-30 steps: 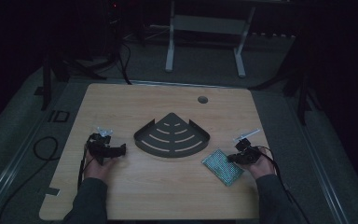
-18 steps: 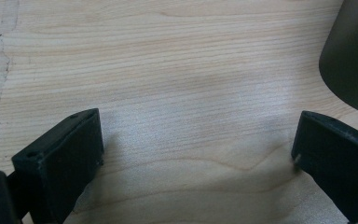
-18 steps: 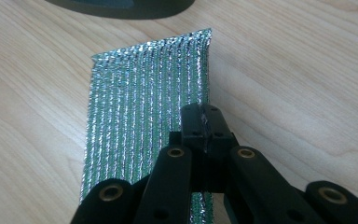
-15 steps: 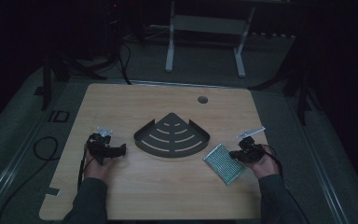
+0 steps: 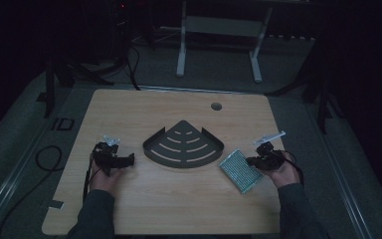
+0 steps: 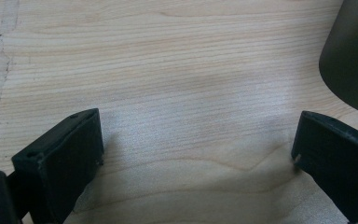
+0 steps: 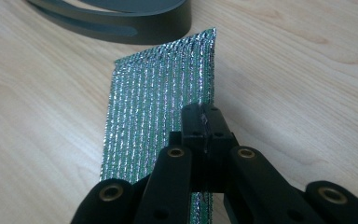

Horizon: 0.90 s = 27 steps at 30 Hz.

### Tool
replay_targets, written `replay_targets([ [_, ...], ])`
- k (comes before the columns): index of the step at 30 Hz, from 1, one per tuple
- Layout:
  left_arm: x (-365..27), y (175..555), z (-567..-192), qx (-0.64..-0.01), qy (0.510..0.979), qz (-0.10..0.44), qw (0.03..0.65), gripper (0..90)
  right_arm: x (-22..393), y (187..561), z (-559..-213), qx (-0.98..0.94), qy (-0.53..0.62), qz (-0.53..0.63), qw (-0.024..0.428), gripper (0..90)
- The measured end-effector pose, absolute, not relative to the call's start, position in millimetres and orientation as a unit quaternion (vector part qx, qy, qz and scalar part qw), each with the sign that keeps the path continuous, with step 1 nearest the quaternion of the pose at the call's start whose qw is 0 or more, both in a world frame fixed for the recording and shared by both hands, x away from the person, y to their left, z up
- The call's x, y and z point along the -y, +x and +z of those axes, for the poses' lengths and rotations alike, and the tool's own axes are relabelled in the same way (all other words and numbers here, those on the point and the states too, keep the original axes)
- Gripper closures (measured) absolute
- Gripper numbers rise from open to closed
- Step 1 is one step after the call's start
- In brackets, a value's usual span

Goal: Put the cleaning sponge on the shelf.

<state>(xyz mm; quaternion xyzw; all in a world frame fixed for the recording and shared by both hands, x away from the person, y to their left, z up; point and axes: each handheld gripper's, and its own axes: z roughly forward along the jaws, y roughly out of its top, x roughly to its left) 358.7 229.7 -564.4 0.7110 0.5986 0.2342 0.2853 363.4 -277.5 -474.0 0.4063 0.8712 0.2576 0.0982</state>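
While both my forearms rest at the near edge, the wooden table (image 5: 179,199) carries everything in reach. At its middle lies the dark corner shelf (image 5: 183,147), a quarter-round tray with curved slots, flat on the wood with its point away from me. To its right sits the green-and-silver scouring pad (image 5: 238,170), a ribbed, glittering rectangle; its far corner lies near the shelf's curved wall, though the dim high view does not let me say whether the two touch.

My right gripper (image 5: 257,160) meets the pad at its right-hand edge. In the right gripper view, the jaws stand pressed together on that edge of the pad (image 7: 158,112), with the sheet running away from the tips toward the shelf (image 7: 121,18). The gripped edge appears slightly lifted off the wood.

My left gripper (image 5: 124,160) sits to the left of the shelf, clear of it. In the left gripper view, its jaws stand wide apart with bare wood between them, and the shelf's dark wall (image 6: 354,56) fills the upper right corner.
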Motion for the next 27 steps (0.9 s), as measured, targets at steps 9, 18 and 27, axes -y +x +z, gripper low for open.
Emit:
replay_targets([
  [9, -230, 359, -564, -0.599, 0.711, 0.234, 0.285, 2.3, 276, 366, -463, -0.872, 0.403, 0.257, 0.104, 89.9],
  [18, -230, 359, -564, -0.599, 0.711, 0.234, 0.285, 2.3, 274, 369, -454, -0.873, 0.395, 0.263, 0.110, 89.9],
  [27, -230, 359, -564, -0.599, 0.711, 0.234, 0.285, 2.3, 273, 371, -448, -0.871, 0.394, 0.270, 0.111, 89.9],
])
